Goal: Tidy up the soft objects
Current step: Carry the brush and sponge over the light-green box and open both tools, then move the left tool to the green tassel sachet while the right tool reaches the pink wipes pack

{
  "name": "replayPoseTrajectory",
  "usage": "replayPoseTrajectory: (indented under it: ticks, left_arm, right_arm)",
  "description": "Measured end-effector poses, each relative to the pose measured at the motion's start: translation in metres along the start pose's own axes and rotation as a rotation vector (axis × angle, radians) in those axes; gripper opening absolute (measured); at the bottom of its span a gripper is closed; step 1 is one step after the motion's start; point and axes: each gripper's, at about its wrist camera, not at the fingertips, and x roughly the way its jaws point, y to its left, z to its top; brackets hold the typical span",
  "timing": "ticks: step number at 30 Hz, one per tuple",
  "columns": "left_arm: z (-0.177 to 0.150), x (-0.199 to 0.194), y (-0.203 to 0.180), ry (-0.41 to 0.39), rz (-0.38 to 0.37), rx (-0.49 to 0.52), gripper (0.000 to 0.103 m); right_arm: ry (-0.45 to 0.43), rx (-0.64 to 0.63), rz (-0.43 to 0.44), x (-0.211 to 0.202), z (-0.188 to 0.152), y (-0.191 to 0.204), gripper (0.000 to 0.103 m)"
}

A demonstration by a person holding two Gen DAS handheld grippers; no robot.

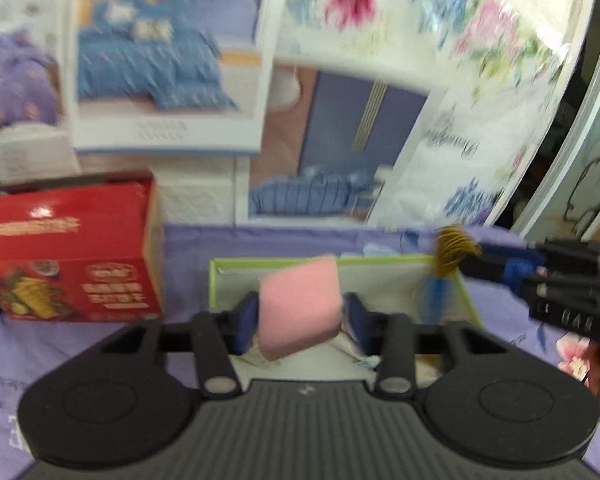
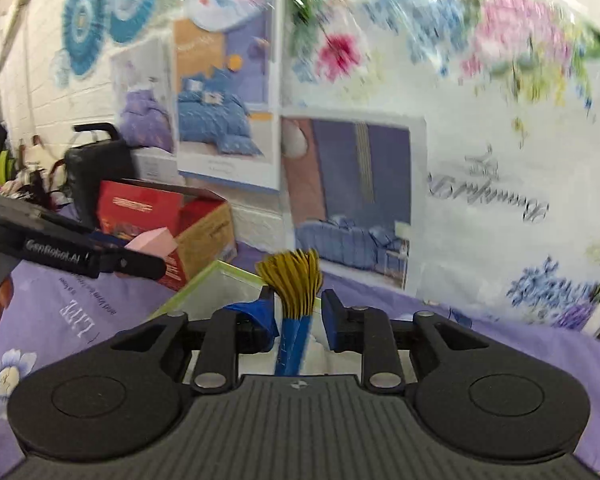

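Note:
A pink sponge [image 1: 300, 312] sits tilted between the blue pads of my left gripper [image 1: 301, 318], which is shut on it just above a shallow green-rimmed box [image 1: 224, 266]. My right gripper [image 2: 298, 308] is shut on a brush with a blue handle [image 2: 292, 344] and a tuft of yellow bristles [image 2: 292, 280]. It hangs over the same box [image 2: 216, 270]. In the left wrist view the right gripper [image 1: 480, 264] reaches in from the right with the brush [image 1: 454, 254] at its tip. The right wrist view shows the left gripper [image 2: 140, 266] at the left, carrying the sponge [image 2: 154, 242].
An open red carton [image 1: 72, 256] stands left of the green-rimmed box on a purple floral cloth [image 2: 60, 312]. Bedding packages with printed pictures [image 2: 352, 184] lean against the white wall behind. A black case [image 2: 96, 168] stands further left.

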Motion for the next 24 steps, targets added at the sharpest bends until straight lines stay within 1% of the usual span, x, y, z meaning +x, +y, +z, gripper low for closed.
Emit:
replayPoseTrajectory:
  ticks: [2,4,7,9,13,17,18,20,24]
  left_arm:
    - [0.000,0.017,0.003,0.024,0.007,-0.018,0.064]
    - [-0.001,0.024,0.007,0.031,0.015,-0.032,0.064]
    - [-0.006,0.021,0.012,0.025,0.022,-0.046,0.064]
    - [-0.011,0.015,0.014,0.026,0.032,-0.053,0.064]
    - [-0.026,-0.012,0.008,0.016,0.055,-0.027,0.064]
    - [-0.050,-0.051,-0.003,-0.011,0.076,0.013,0.064]
    - [-0.057,-0.062,-0.006,-0.015,0.079,0.020,0.066]
    - [-0.075,-0.083,-0.010,-0.025,0.087,0.024,0.066]
    - [-0.116,-0.117,-0.015,-0.032,0.093,0.020,0.067]
  right_arm:
    - [-0.002,0.030,0.014,0.005,0.000,-0.006,0.013]
    - [-0.013,0.017,0.017,0.003,-0.002,-0.005,0.016]
    - [-0.030,-0.014,0.010,-0.004,-0.008,-0.004,0.020]
    - [-0.029,-0.004,0.012,-0.009,-0.012,-0.005,0.022]
    - [-0.026,0.005,0.001,-0.028,-0.024,-0.001,0.027]
    - [-0.026,0.014,-0.006,-0.063,-0.043,0.007,0.031]
    - [-0.030,0.023,-0.007,-0.074,-0.048,0.009,0.032]
    - [-0.038,0.041,0.002,-0.096,-0.060,0.014,0.033]
    - [-0.061,0.054,-0.014,-0.139,-0.089,0.029,0.036]
